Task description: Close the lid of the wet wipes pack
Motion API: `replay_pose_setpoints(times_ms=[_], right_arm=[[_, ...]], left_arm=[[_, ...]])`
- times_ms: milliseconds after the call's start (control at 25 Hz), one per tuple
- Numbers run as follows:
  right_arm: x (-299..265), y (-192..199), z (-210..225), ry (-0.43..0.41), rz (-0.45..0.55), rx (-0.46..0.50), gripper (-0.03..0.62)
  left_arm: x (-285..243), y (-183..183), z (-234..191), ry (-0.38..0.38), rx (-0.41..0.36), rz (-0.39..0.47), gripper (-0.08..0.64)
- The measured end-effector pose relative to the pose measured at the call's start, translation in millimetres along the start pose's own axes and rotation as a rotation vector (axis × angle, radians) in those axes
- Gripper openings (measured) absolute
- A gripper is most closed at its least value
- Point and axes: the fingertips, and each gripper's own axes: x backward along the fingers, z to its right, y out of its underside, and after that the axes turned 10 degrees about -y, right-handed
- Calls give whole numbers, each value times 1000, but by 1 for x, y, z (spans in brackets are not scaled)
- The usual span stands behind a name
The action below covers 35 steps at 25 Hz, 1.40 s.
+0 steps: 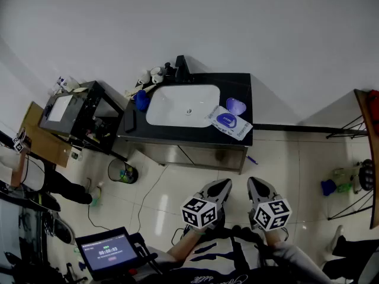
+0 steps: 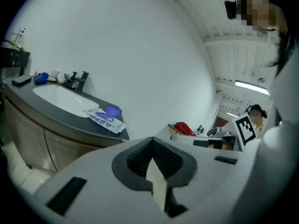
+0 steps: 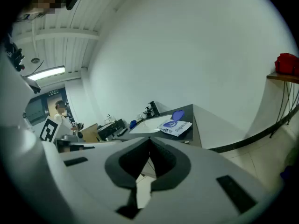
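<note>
The wet wipes pack [image 1: 229, 123] lies flat on the right end of the black counter [image 1: 243, 84], beside the white basin [image 1: 183, 105]. Its blue lid [image 1: 236, 106] stands flipped open at the pack's far side. The pack [image 2: 105, 119] and raised lid [image 2: 113, 110] show far off in the left gripper view, and again in the right gripper view as pack [image 3: 176, 126] and lid [image 3: 177, 115]. My left gripper [image 1: 222, 184] and right gripper [image 1: 256, 182] hang side by side over the floor tiles, well short of the counter. Both are shut, tips touching, nothing held.
A black faucet [image 1: 180, 65] and a blue item [image 1: 141, 100] sit at the counter's back left. A black cabinet [image 1: 74, 108] stands left of it, a bin [image 1: 122, 171] below. A tablet with a timer [image 1: 108, 250] is at lower left; a wooden shelf [image 1: 367, 135] is on the right.
</note>
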Motion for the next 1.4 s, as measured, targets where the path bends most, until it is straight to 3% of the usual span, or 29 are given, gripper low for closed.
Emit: replay_pose_setpoints(times_ms=[520,920,1200,1400], right_arm=[[-137,-75,43,149,86,-22,-2],[-169,-80,85,230,47,-67,-2],[-174,-89,125,206,-28,-84,-2],[-197,-85,179,173,-115,-87,-2]], left_arm=[[-90,-108,-126,109,-41,-36,0],[-144,-91,-173,111,-43,-177,1],[-176,-77,-187,57,-11,-262,0],[-203,-67,-211,-35,27,-300,0]])
